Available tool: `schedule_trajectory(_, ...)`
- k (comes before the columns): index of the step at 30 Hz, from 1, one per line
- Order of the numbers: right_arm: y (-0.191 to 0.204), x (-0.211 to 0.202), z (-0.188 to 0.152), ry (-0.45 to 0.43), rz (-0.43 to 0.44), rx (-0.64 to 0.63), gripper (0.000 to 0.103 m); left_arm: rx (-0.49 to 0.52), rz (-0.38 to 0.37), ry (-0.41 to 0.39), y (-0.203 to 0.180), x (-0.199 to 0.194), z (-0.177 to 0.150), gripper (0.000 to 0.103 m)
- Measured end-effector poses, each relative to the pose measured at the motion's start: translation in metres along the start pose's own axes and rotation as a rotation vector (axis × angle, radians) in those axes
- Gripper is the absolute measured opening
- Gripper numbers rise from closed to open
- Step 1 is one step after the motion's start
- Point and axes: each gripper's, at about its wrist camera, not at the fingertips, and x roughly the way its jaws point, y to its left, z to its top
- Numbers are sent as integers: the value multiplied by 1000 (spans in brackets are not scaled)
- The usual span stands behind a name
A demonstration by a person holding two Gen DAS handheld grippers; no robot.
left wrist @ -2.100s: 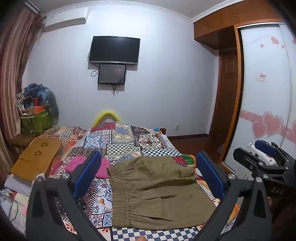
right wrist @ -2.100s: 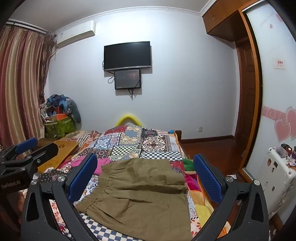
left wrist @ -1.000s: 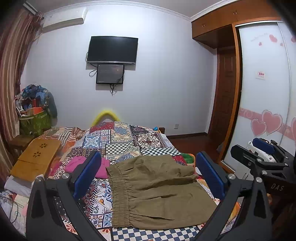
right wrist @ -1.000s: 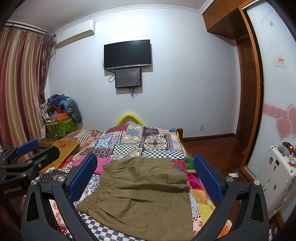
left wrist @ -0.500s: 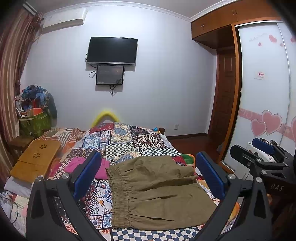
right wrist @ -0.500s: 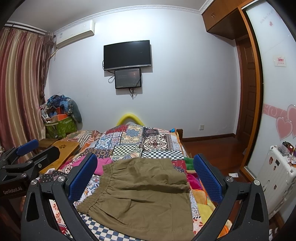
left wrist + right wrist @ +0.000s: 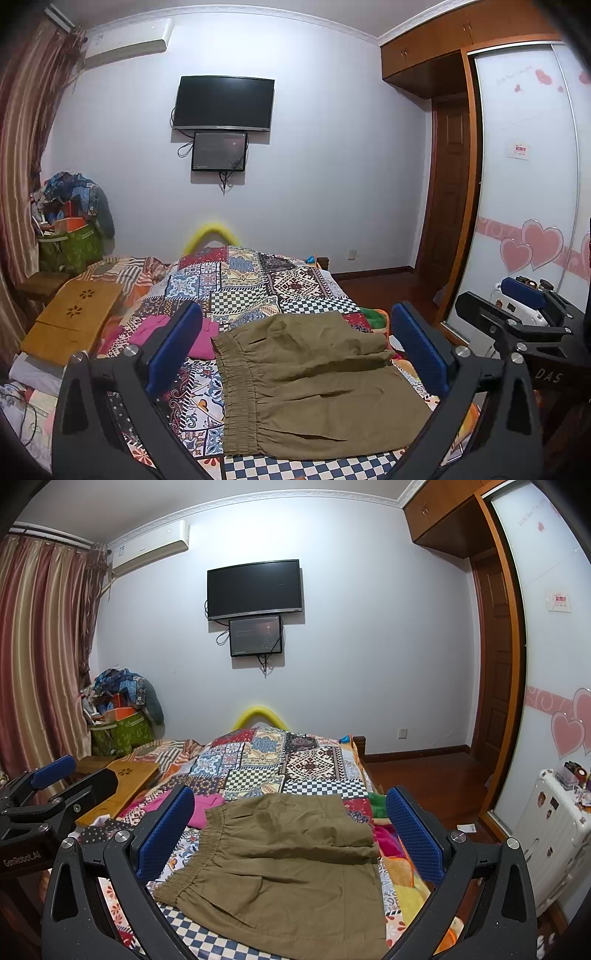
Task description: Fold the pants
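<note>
Olive-brown pants (image 7: 310,384) lie folded on the patchwork bedspread (image 7: 236,280), elastic waistband to the left; they also show in the right wrist view (image 7: 280,864). My left gripper (image 7: 295,350) is open and empty, held above the near end of the bed, apart from the pants. My right gripper (image 7: 288,830) is open and empty, also above the pants. Each gripper shows in the other's view: the right one (image 7: 517,317) at the right edge, the left one (image 7: 55,794) at the left edge.
A pink garment (image 7: 162,328) lies left of the pants. A wooden lap tray (image 7: 74,317) sits at the bed's left side. A white suitcase (image 7: 554,830) stands right of the bed by the wardrobe. A television (image 7: 255,589) hangs on the far wall.
Both views have shifted only slightly. The pants lie as before and both grippers stay open.
</note>
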Motion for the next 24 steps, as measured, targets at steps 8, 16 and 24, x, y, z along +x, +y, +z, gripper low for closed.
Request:
schedule_trajectory(8,1,-1,1,0,0,1,103,-2,0,-1,0,0,0,103)
schedule_trajectory(16,-1,-1,1,2,0,1,103,1,-3,1,-3,1,1,103)
schedule_trajectory(24,-1,0,1,5,-2,3,103,4,-3,1,-5,3,0,103)
